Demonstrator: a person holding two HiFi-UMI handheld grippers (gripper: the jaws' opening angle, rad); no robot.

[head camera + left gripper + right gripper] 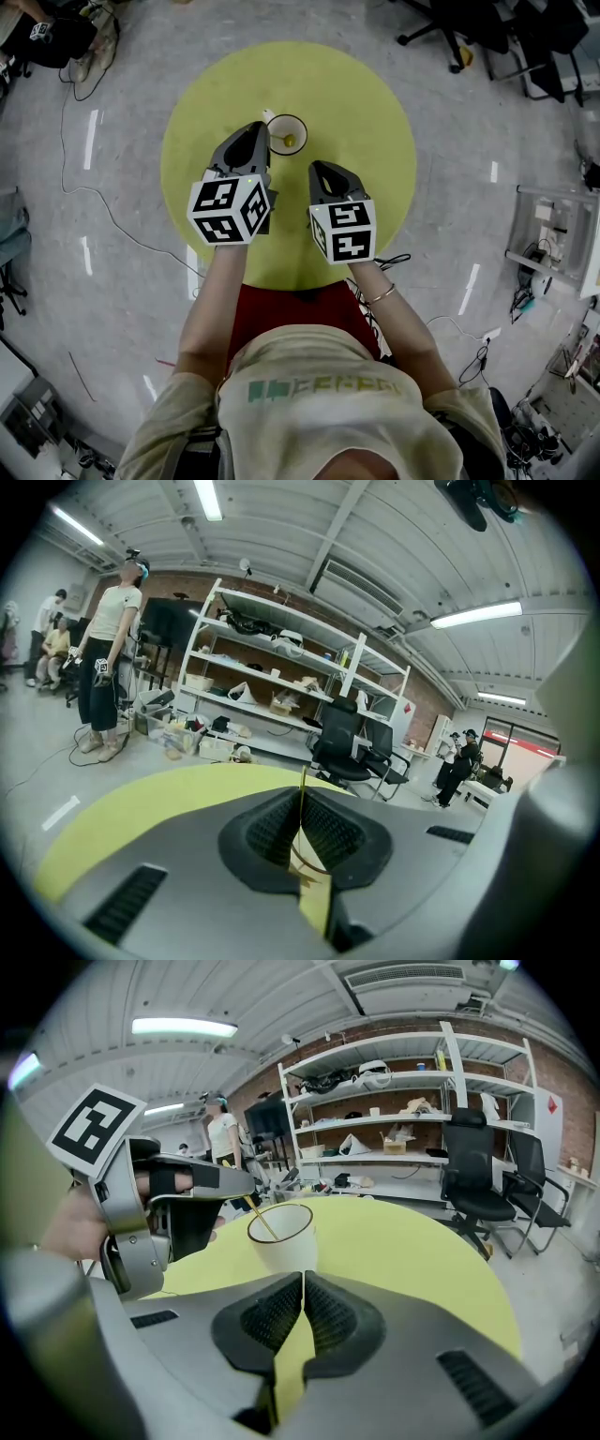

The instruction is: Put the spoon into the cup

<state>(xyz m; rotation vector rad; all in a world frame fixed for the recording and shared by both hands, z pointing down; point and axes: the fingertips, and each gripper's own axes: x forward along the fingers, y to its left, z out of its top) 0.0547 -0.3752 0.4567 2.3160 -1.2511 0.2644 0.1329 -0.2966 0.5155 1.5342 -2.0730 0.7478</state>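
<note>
We note the left claw pinching the spoon by its handle, lower end inside the cup on the tabletop. The right claw is pressed together on nothing, near the cup. We judge only the release remains.

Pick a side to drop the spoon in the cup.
Left: the left hand-held gripper is shut on the spoon, its end inside the cup; right hand-held gripper is shut, empty.

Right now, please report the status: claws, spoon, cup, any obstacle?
Left claw shut on spoon, spoon end down inside cup. Right claw shut, empty, just short of cup. No obstacle seen near cup on yellow table.
</note>
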